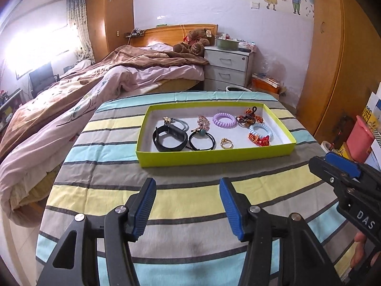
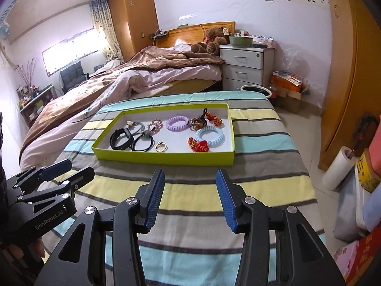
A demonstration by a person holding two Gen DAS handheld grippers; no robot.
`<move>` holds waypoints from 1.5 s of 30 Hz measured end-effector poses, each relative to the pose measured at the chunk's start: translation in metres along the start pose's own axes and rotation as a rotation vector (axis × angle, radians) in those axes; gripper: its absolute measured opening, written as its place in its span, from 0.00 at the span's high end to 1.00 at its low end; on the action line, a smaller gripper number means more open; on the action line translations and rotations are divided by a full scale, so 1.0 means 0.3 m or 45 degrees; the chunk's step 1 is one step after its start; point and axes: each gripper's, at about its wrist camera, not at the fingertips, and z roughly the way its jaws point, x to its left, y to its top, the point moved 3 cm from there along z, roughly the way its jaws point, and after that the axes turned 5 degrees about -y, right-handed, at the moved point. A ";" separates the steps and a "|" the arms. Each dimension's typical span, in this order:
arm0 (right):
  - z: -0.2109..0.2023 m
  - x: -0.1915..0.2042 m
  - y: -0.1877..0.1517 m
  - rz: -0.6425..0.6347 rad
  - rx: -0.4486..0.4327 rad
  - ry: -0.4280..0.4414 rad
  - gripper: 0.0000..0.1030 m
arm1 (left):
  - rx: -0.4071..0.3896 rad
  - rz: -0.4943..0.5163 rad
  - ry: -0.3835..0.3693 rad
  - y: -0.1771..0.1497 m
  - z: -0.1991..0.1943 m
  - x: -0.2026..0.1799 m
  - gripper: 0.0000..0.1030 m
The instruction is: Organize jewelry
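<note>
Blue-padded, both my left gripper (image 1: 188, 208) and right gripper (image 2: 189, 199) gape wide and empty, short of the jewelry tray (image 1: 214, 158).

L gripper (image 1: 188, 205) held angled down, jaws spread wide, nothing gripped. R gripper (image 2: 190, 199) held alongside to its right, same tilt, jaws apart, nothing gripped. Fingertips (image 1: 359, 250) of the holding hand seen under R handle.

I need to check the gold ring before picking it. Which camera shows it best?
The right wrist view: the gold ring lies unobstructed in the yellow-green tray, near its front wall and nearer the frame's centre. The left wrist view also shows the ring clear, beside the black hair tie, but slightly smaller.
</note>
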 end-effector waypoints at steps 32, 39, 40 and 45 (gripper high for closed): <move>-0.050 0.057 -0.018 -0.028 -0.041 -0.006 0.55 | -0.028 0.012 0.039 -0.021 -0.024 -0.002 0.47; -0.052 0.058 -0.016 -0.027 -0.041 -0.009 0.55 | -0.023 0.012 0.033 -0.022 -0.024 -0.006 0.47; -0.052 0.058 -0.015 -0.027 -0.039 -0.009 0.55 | -0.021 0.013 0.030 -0.022 -0.023 -0.007 0.47; -0.053 0.059 -0.016 -0.027 -0.039 -0.011 0.55 | -0.017 0.009 0.030 -0.021 -0.021 -0.008 0.47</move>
